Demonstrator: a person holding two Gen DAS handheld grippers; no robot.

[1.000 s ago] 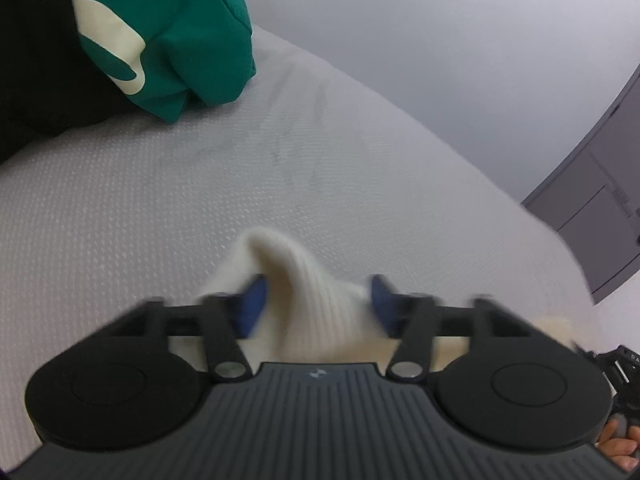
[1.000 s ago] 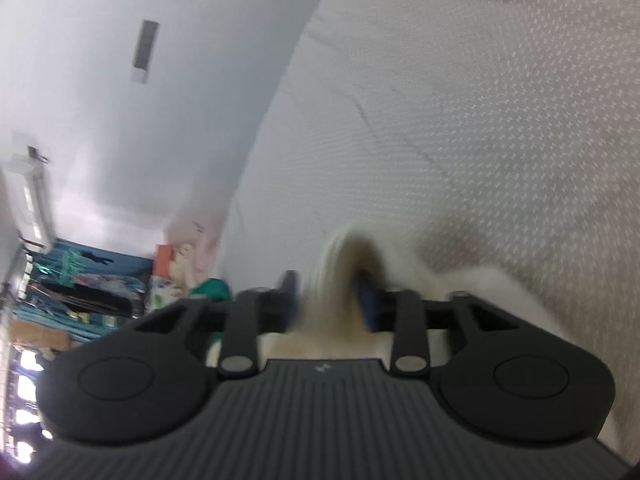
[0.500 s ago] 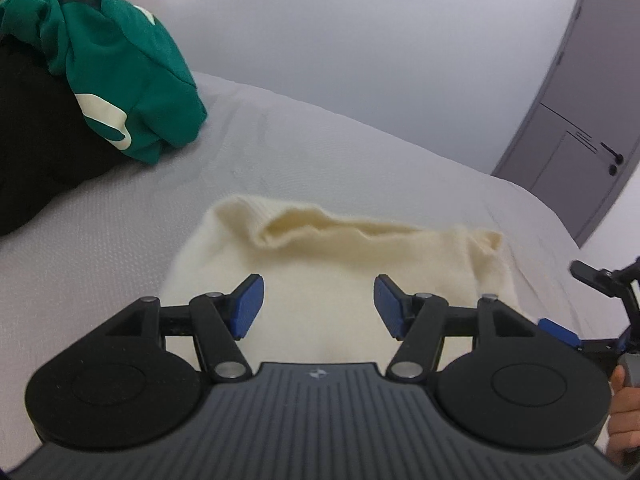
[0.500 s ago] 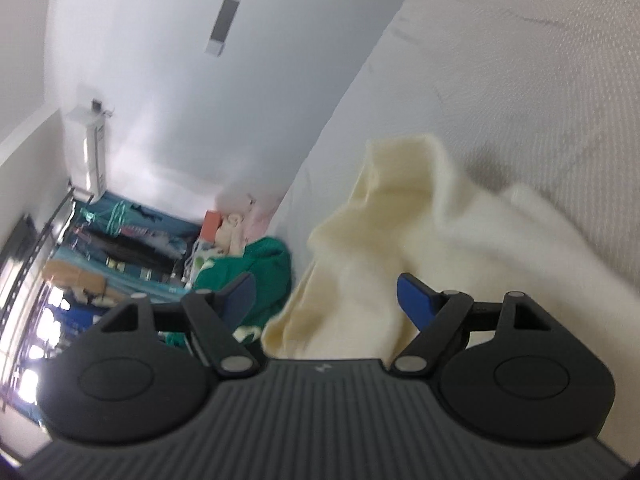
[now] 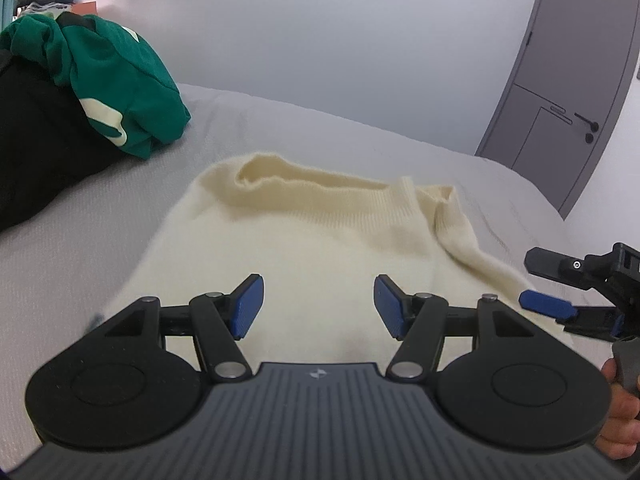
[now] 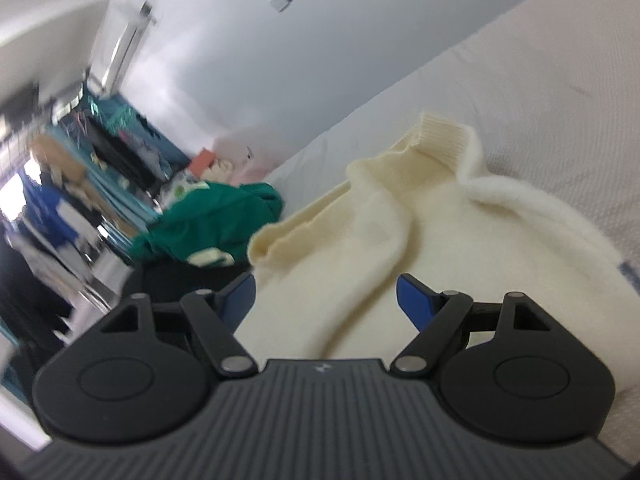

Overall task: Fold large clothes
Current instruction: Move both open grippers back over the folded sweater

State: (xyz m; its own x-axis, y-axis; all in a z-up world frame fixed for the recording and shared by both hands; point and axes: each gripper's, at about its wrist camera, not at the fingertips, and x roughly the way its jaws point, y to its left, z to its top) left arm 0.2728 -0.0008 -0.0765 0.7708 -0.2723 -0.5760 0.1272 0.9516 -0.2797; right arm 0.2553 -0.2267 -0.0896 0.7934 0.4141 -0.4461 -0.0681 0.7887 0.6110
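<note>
Both tools are empty: the left gripper [image 5: 319, 305] stands open above the cream sweater [image 5: 320, 232], and the right gripper [image 6: 326, 295] has just spread wide, nothing between its pads. The sweater lies folded on the bed [image 5: 80, 240], likely released there on purpose. At ten o'clock, a green garment [image 5: 116, 80] probably awaits folding.

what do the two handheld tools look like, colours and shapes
Both match: the left tool and right tool each have a ribbed dark grey body with a small pale logo, two round black discs at the sides, black linkage arms with silver pivot pins, and blue pads on the fingers. No cables or sleeves show.
</note>
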